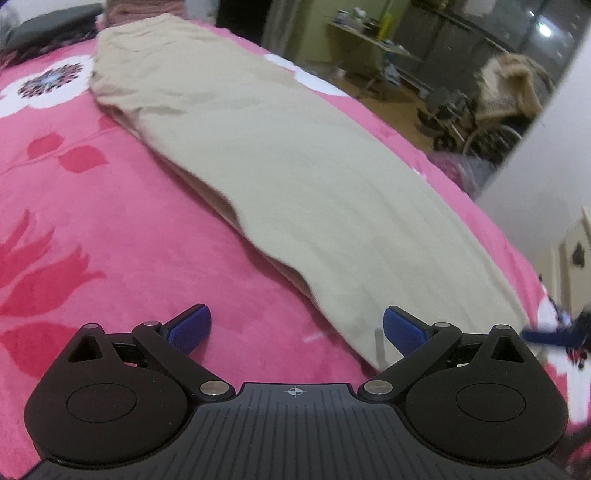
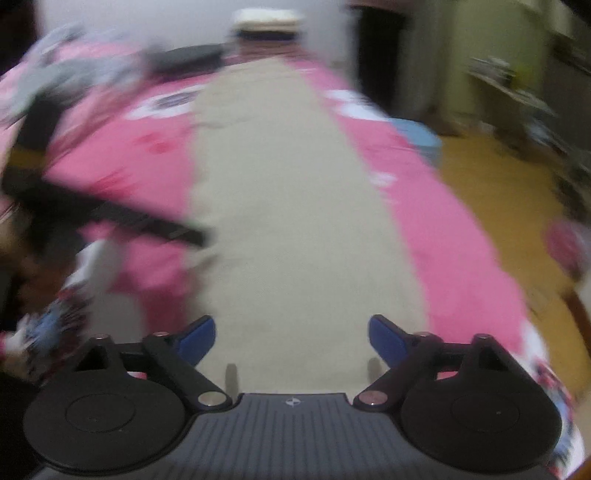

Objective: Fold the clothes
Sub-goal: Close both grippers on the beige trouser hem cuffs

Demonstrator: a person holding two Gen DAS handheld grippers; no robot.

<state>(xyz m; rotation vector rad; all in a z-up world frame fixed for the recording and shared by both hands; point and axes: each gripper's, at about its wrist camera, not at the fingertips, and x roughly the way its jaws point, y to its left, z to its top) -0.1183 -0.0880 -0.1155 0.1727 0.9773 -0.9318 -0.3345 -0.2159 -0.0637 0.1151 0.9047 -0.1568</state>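
A beige garment (image 1: 266, 155), folded lengthwise into a long strip, lies flat on a pink flowered bedspread (image 1: 110, 221). My left gripper (image 1: 297, 328) is open and empty above the bedspread, its right fingertip (image 1: 400, 328) just over the strip's near end. In the blurred right wrist view the same beige garment (image 2: 288, 221) runs straight away from me. My right gripper (image 2: 291, 339) is open and empty over the strip's near end. The other gripper shows as a dark blur (image 2: 122, 218) at the left.
The bed's right edge drops to a wooden floor (image 2: 498, 192). A wheelchair (image 1: 480, 122) and a cluttered table (image 1: 369, 37) stand beyond the bed. A dark cushion (image 1: 51, 26) and folded cloths (image 2: 266, 22) lie at the far end. A white wall (image 1: 554, 147) is right.
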